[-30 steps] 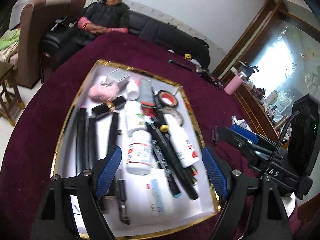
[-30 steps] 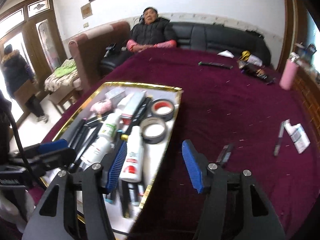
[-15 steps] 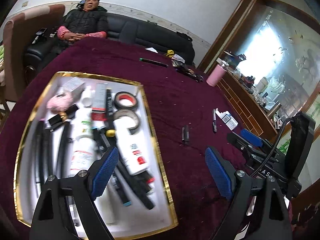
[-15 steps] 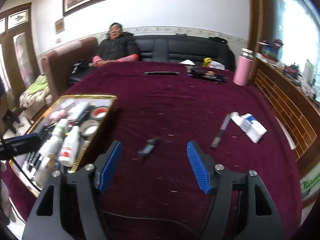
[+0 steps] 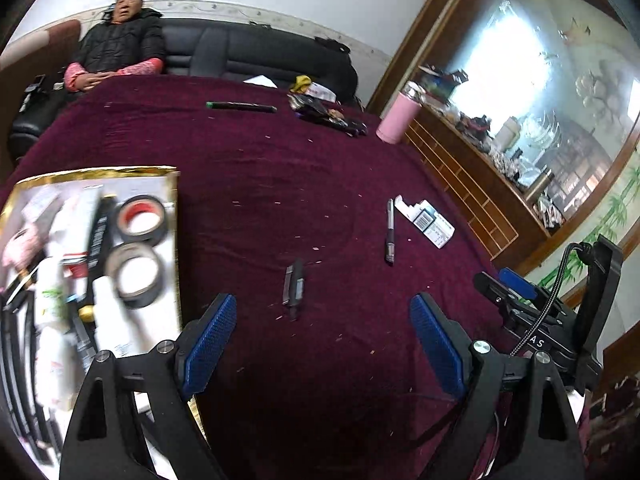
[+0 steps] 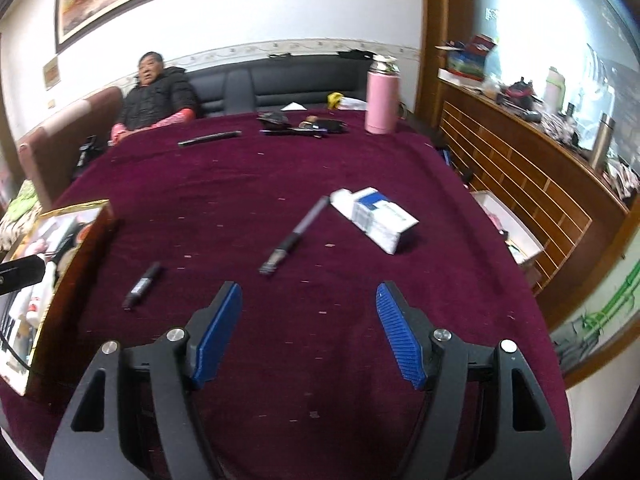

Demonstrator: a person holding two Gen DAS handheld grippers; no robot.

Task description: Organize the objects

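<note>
Lying loose: pens [image 6: 289, 236] 2 | box [image 6: 376, 216] 1 | tape rolls [image 5: 140, 216] 2

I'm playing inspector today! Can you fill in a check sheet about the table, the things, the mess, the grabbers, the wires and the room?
Surface: dark red tablecloth, flecked with crumbs.
Job's things: gold-rimmed tray packed with tape rolls, bottles, pens; grey pen, small black marker and white-blue box lie loose on the cloth.
Clutter: pink flask, dark pile at the far edge.
Grippers: left gripper and right gripper both open, empty.
Cables: braided cable on the right gripper.
Surroundings: seated person, black sofa, wooden cabinet.
</note>
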